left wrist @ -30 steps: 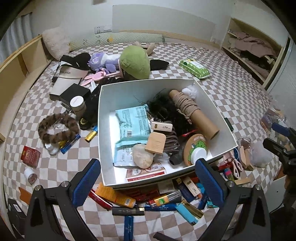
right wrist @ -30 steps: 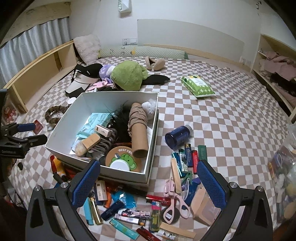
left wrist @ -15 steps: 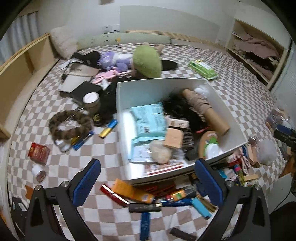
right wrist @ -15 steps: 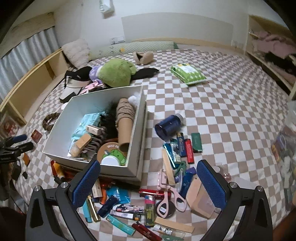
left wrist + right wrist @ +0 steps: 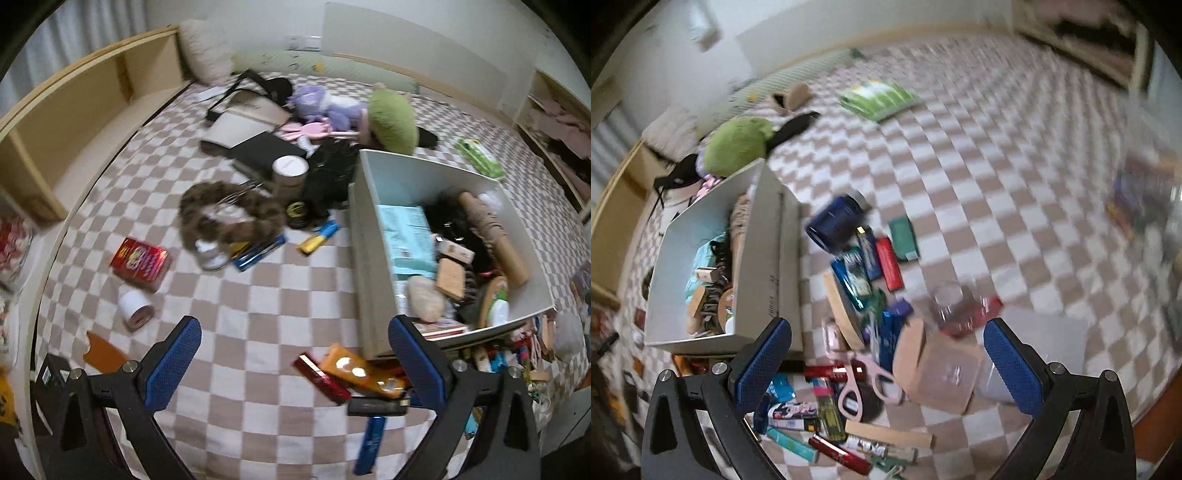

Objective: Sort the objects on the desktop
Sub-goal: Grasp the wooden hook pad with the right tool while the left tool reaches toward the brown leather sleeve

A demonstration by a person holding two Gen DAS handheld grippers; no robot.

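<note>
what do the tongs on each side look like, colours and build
Both match. The left tongs and the right tongs each have two black angular arms with triangular cut-outs, silver screw heads near the joints, and blue pads with a fine dotted grip texture. No cables, hands or sleeves show.

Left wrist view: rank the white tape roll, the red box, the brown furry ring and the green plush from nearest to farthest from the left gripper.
From the left gripper:
1. White tape roll, left, near the fingertip.
2. Red box, left, just beyond.
3. Brown furry ring, mid-bed.
4. Green plush, far, behind the white box.
</note>
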